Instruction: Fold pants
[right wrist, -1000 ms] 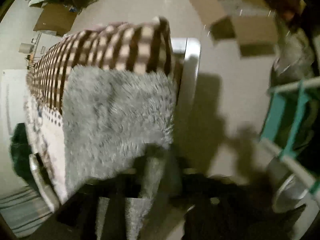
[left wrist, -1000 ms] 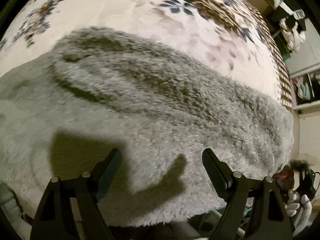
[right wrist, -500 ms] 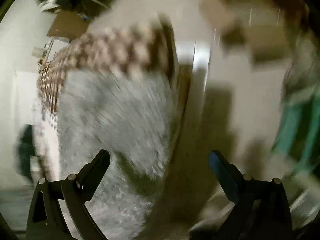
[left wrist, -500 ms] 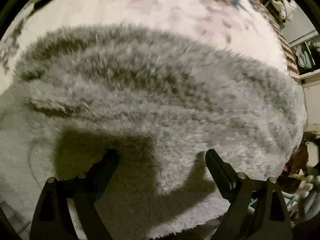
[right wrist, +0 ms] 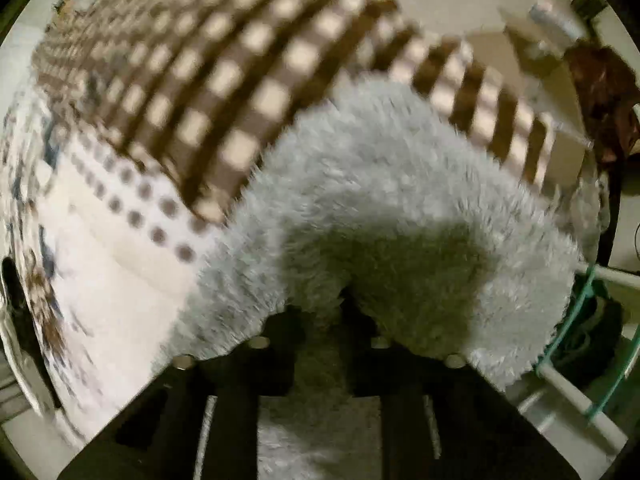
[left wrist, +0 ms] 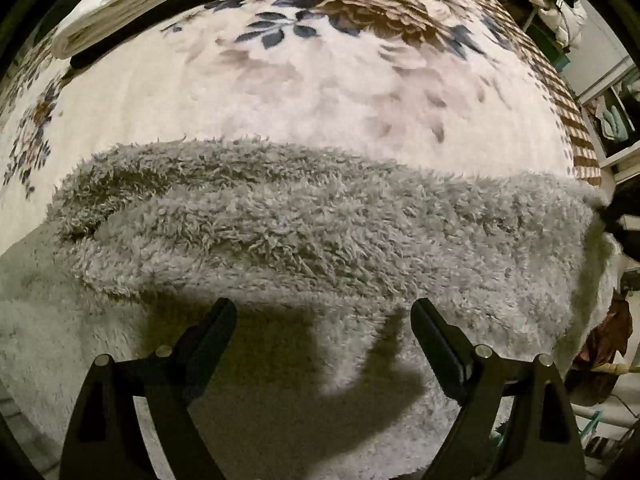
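Grey fluffy pants (left wrist: 320, 220) lie across the bed, with a long fold ridge running side to side. In the left wrist view my left gripper (left wrist: 322, 308) hovers open over the near part of the pants, nothing between its fingers, its shadow on the pile. In the right wrist view the pants' end (right wrist: 400, 152) bulges up by the bed's checked corner. My right gripper (right wrist: 344, 304) points straight down and is shut on a pinch of that fluffy fabric. The view is motion-blurred.
A cream floral blanket (left wrist: 320, 80) with a brown checked border (right wrist: 240, 80) covers the bed. A folded white cloth (left wrist: 132, 0) lies at the far left. A teal-and-white rack (right wrist: 580, 320) and floor clutter stand off the bed's right edge.
My right gripper swept over the pants' end and went from wide open to shut on the fabric. The left gripper slid a little across the pants and stayed open.
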